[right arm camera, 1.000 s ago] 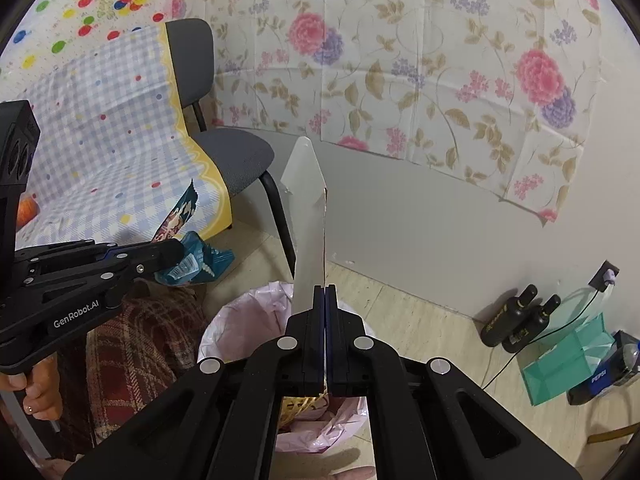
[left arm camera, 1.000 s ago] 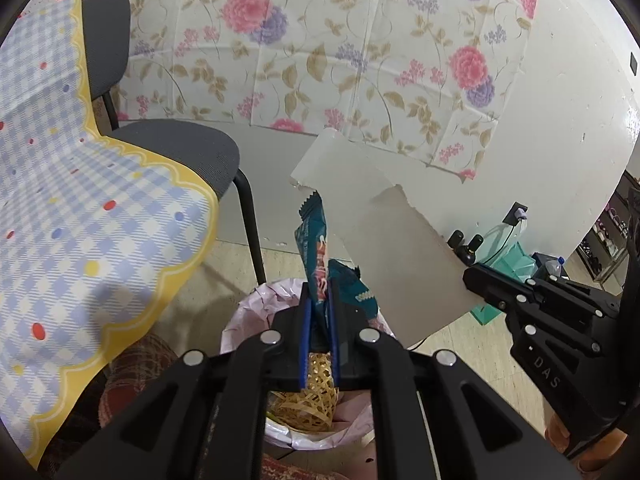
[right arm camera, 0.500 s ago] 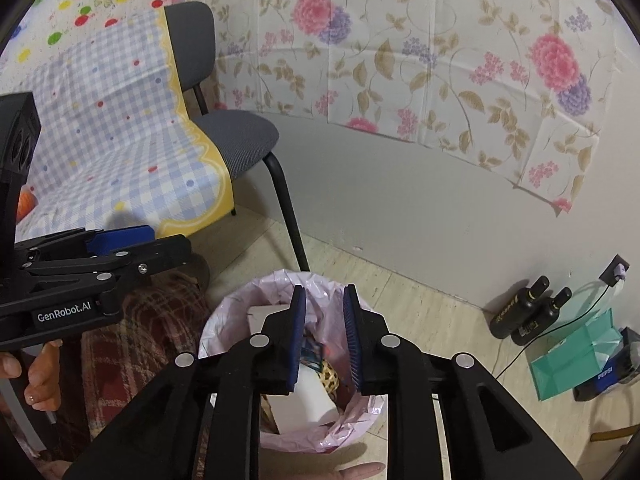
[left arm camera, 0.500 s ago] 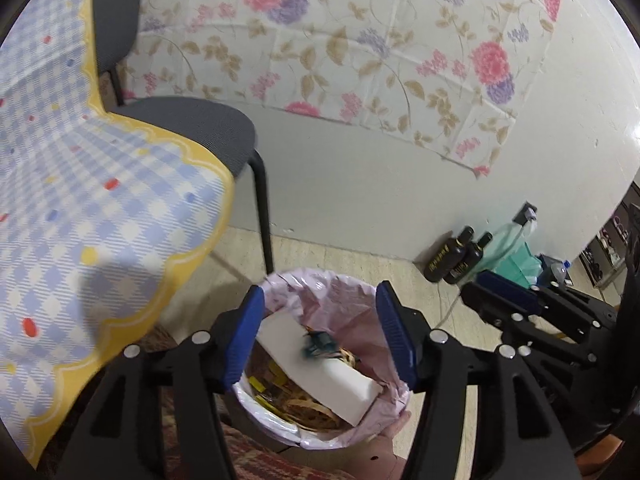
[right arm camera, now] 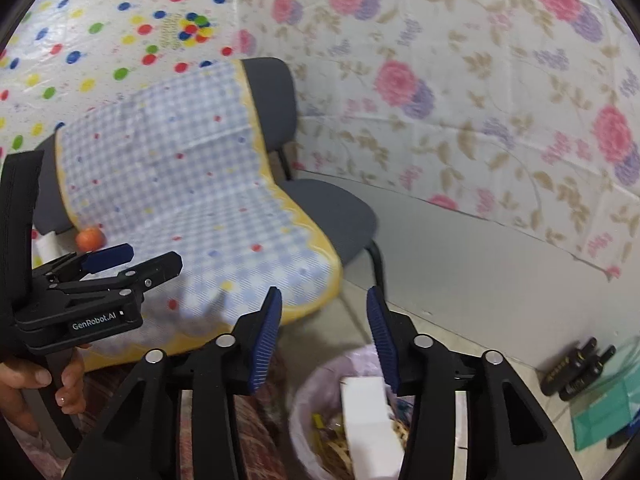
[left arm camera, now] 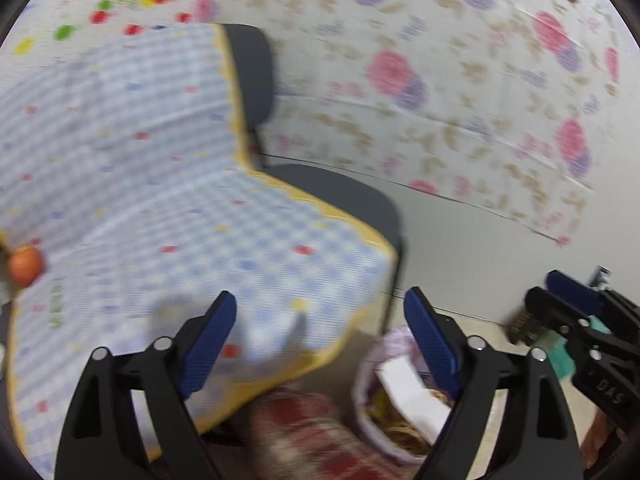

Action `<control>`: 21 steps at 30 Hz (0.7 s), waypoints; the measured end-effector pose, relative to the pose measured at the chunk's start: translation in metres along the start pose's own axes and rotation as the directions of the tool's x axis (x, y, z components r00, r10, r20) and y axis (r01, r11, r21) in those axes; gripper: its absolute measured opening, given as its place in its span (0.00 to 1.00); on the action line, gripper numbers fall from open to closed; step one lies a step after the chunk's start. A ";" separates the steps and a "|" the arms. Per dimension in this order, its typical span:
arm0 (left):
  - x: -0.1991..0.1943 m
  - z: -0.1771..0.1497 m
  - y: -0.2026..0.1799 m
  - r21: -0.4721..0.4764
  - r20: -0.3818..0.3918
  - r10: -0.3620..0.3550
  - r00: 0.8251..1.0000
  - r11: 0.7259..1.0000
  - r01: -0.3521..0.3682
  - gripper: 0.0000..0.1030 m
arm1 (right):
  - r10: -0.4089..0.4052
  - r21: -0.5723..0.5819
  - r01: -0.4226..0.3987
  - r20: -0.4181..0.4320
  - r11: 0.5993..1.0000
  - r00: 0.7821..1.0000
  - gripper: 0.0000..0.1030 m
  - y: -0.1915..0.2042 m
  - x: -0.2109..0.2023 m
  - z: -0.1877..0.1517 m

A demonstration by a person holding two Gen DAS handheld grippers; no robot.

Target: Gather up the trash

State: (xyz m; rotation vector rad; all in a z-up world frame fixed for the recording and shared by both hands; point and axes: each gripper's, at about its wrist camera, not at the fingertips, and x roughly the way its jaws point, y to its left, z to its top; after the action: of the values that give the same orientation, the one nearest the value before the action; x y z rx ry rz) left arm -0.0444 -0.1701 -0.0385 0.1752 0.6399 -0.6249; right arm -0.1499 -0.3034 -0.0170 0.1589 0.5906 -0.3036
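The bin with a pink liner (left arm camera: 370,376) (right arm camera: 304,400) stands on the floor at the lower right of both views. A white card (left arm camera: 408,396) (right arm camera: 366,420) lies in it on yellowish scraps. My left gripper (left arm camera: 320,340) is open and empty, above the checkered cloth's edge, left of the bin. It shows from the side in the right wrist view (right arm camera: 132,258). My right gripper (right arm camera: 322,332) is open and empty, just above the bin. It also shows at the right edge of the left wrist view (left arm camera: 560,300).
A table under a blue checkered cloth (left arm camera: 160,220) (right arm camera: 180,184) holds an orange ball (left arm camera: 25,266) (right arm camera: 90,239). A grey chair (right arm camera: 332,204) stands by the floral wall. Dark bottles (right arm camera: 576,372) and a teal bag (right arm camera: 604,412) sit on the floor at right. A red plaid cloth (left arm camera: 304,436) lies left of the bin.
Both grippers opened and dropped the wrapper and the white card into the bin. Both have since swung up and left, towards the table.
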 end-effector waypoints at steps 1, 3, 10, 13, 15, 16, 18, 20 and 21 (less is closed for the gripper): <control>-0.005 0.002 0.010 -0.016 0.004 0.035 0.999 0.999 -0.035 0.85 | 0.020 -0.011 -0.020 0.009 1.000 1.000 0.50 0.008 0.002 0.005; -0.013 0.003 0.028 -0.038 0.006 0.100 0.995 0.994 -0.100 0.89 | 0.044 -0.027 -0.043 0.022 0.999 0.999 0.56 0.018 0.004 0.012; -0.044 0.002 0.084 -0.144 0.008 0.237 0.971 0.962 -0.234 0.93 | 0.108 -0.077 -0.104 0.060 0.992 0.992 0.86 0.058 0.010 0.035; -0.053 0.000 0.104 -0.176 -0.006 0.274 0.962 0.947 -0.270 0.93 | 0.131 -0.101 -0.125 0.063 0.987 0.989 0.89 0.074 0.013 0.045; -0.059 -0.001 0.114 -0.194 -0.011 0.295 0.955 0.937 -0.291 0.93 | 0.145 -0.110 -0.137 0.063 0.984 0.987 0.90 0.082 0.014 0.050; -0.061 -0.001 0.121 -0.197 -0.015 0.316 0.949 0.929 -0.313 0.93 | 0.154 -0.116 -0.147 0.062 0.982 0.986 0.90 0.088 0.015 0.054; -0.066 -0.001 0.130 -0.197 -0.026 0.348 0.937 0.917 -0.346 0.93 | 0.181 -0.127 -0.173 0.054 0.977 0.982 0.91 0.100 0.018 0.061; -0.073 -0.004 0.138 -0.207 -0.030 0.355 0.934 0.912 -0.353 0.93 | 0.198 -0.138 -0.190 0.051 0.972 0.979 0.91 0.112 0.020 0.066; -0.076 -0.005 0.142 -0.214 -0.034 0.361 0.932 0.908 -0.359 0.93 | 0.202 -0.142 -0.194 0.050 0.971 0.978 0.92 0.116 0.020 0.068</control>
State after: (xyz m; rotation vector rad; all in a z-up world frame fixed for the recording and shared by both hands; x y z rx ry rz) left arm -0.0097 -0.0170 -0.0012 0.0828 0.6450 -0.1952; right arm -0.0605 -0.2151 0.0343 0.0748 0.5257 -0.0736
